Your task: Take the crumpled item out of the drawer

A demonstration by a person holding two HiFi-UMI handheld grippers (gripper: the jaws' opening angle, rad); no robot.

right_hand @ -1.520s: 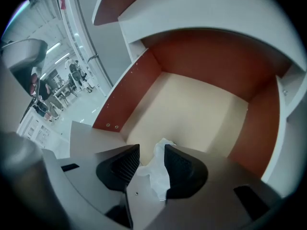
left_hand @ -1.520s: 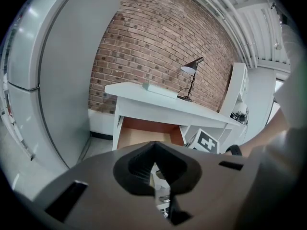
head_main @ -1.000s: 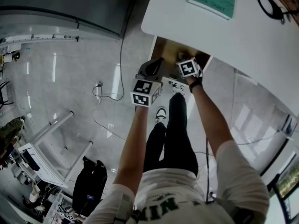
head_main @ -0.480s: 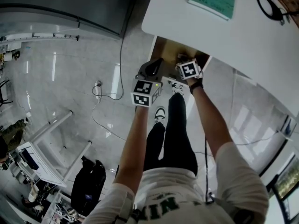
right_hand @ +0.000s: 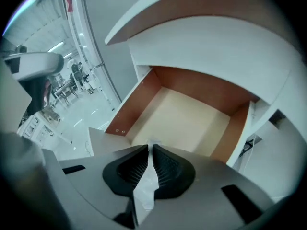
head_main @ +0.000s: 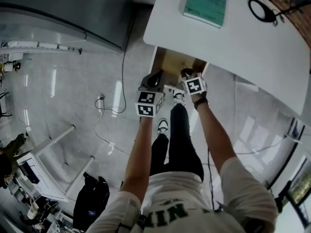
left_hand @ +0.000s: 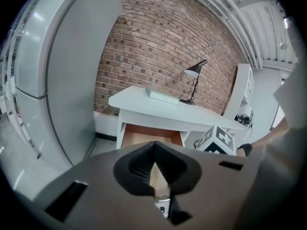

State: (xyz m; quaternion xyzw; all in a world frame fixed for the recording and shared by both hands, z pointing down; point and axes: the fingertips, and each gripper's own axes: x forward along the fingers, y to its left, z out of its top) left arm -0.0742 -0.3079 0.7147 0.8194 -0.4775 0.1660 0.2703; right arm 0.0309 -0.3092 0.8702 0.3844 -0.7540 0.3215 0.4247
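Right gripper (right_hand: pixel 150 147) is clenched on the crumpled item (right_hand: pixel 145 188). It's white and papery, pinched between the ribbed pads, with a strip hanging out the back toward the camera. The jaws have just been closing, with the item between them.

The item is held up over the near front edge of the open drawer (right_hand: pixel 136 102), so it's above the drawer, not lying in it. The drawer has brown side walls and a pale floor, and it's pulled out toward me from under the white surface (head_main: pixel 233 38).

Left gripper (left_hand: pixel 153 145) is clenched, pad tips meeting. It's aimed at the drawer front, and the pale drawer floor shows through the gap behind the tips. The right gripper's marker cube shows just right of it in the left gripper view.

In the head view both grippers are at the near end of the drawer, side by side and close but apart. Left is by the near left corner, right is over the right half. My arms reach forward, legs and shoes below on the floor.

On the surface there's a teal book (head_main: pixel 205 4) lying flat at the far left, and a black cable (head_main: pixel 262 8) coiled to its right. The left gripper view also shows a black desk lamp (left_hand: pixel 194 71) right of the book, and a brick wall (left_hand: pixel 158 47) behind the surface.
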